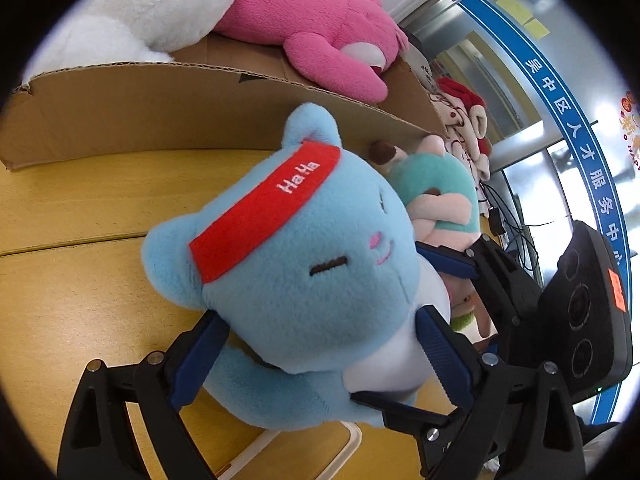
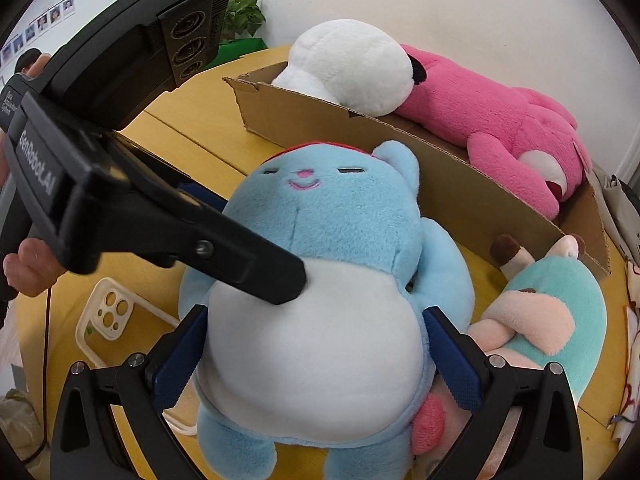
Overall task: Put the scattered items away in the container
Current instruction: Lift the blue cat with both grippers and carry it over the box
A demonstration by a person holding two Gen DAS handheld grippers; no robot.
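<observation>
Left wrist view: left gripper [image 1: 320, 344] spread wide around the blue bear plush [image 1: 292, 264], pads at its neck and shoulders, grip uncertain; bear above the yellow table [image 1: 72, 280], just before the cardboard box [image 1: 160, 108]. Right wrist view: right gripper [image 2: 316, 348] clamps the bear's white belly; pink plush [image 2: 500, 136] lies in the box.
</observation>
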